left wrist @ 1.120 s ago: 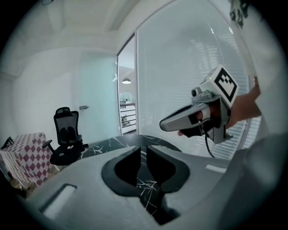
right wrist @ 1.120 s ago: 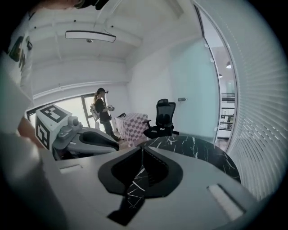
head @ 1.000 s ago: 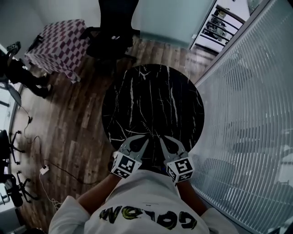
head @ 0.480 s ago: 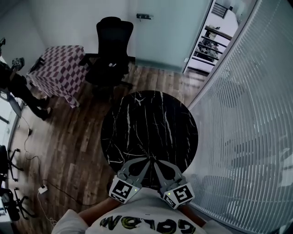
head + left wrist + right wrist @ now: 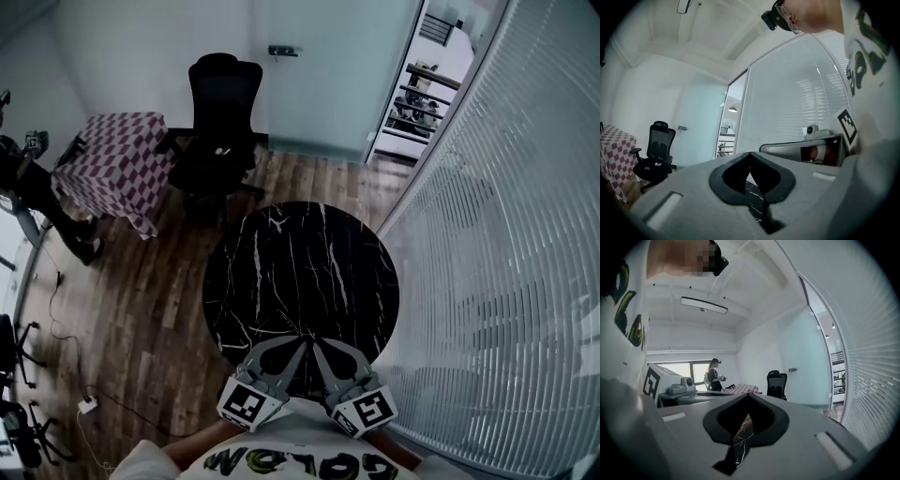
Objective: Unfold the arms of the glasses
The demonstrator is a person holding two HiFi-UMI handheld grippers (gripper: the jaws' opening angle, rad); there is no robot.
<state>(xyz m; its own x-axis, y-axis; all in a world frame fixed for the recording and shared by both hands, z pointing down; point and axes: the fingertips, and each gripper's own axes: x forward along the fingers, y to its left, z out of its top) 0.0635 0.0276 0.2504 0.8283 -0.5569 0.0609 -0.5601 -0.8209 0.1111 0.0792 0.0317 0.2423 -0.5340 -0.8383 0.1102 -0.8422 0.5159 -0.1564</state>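
Black marble table (image 5: 300, 272), office chair (image 5: 220, 117) beyond

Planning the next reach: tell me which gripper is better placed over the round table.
Neither: left gripper and right gripper sit side by side at the table's near edge, both shut and empty. No glasses show.
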